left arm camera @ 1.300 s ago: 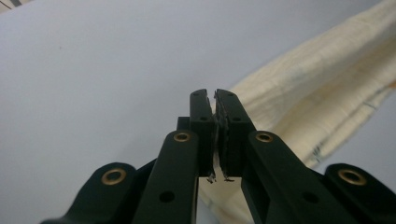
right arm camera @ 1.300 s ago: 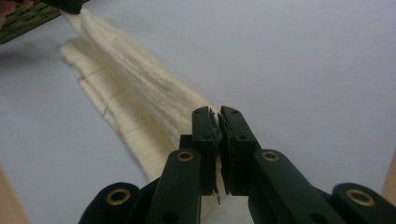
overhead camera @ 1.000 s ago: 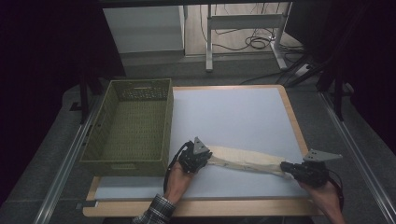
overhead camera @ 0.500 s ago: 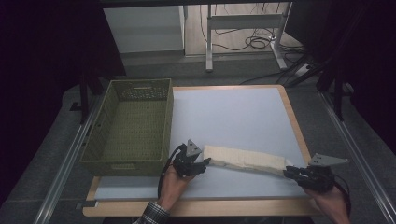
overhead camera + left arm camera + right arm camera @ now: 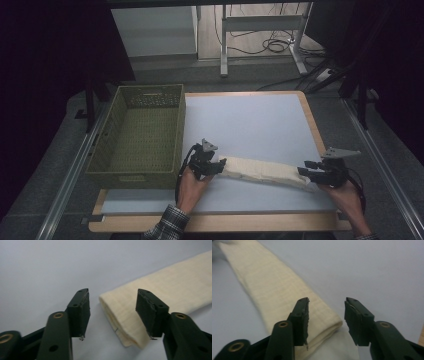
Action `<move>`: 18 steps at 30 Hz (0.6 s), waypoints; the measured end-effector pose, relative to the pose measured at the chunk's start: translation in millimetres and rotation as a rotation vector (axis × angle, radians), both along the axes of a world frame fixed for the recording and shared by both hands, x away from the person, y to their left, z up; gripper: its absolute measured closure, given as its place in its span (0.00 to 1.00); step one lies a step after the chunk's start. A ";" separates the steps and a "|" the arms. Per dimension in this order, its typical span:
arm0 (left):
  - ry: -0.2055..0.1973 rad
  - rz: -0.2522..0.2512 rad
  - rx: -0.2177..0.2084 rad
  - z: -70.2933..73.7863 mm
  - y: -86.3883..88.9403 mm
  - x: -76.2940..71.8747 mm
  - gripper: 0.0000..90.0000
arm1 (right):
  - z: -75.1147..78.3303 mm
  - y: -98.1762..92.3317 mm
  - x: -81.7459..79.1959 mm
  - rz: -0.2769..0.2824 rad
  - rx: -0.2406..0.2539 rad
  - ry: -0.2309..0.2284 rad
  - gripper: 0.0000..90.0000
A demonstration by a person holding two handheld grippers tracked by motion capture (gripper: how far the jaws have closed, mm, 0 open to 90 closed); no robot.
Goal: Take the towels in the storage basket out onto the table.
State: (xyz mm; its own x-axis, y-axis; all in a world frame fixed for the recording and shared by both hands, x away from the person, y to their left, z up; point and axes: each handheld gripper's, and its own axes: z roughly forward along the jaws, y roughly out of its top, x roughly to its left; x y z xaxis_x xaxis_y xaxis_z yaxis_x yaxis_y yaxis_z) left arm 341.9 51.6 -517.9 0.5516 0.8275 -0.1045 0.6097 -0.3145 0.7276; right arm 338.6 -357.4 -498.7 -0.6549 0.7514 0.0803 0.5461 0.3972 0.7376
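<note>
Pale blue table [image 5: 250, 120] with wooden rim, green woven basket [image 5: 140, 135] along its left edge, folded cream towel [image 5: 262, 172] near its front edge

Cloth [image 5: 160, 287] running off the right edge in the left gripper view, its far end off the top in the right gripper view, basket [image 5: 137, 132] contents too dim to tell

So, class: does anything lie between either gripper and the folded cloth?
Nothing visible does. The left gripper has just been opening, with the end of the cloth lying between its jaws, pads apart from it. The right gripper has done the same at the other end.
</note>
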 end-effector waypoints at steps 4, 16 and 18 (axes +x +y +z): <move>0.027 0.007 -0.008 -12.5 0.7 -1.4 0.41 | -11.0 1.2 3.2 0.015 -0.027 0.029 0.49; 0.024 -0.003 0.021 -19.5 -5.6 -4.5 0.39 | -16.7 1.7 -6.0 0.055 -0.059 0.049 0.48; 0.025 -0.016 0.024 -18.8 -6.4 -5.6 0.45 | -15.9 2.5 -7.5 0.055 -0.058 0.056 0.51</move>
State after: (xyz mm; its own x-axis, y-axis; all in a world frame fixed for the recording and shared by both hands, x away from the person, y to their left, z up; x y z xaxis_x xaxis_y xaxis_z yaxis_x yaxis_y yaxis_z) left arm 336.3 45.2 -536.8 0.5619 0.8213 -0.0993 0.6228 -0.3410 0.7041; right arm 331.1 -354.8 -514.6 -0.6913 0.7186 0.0756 0.5621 0.4691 0.6812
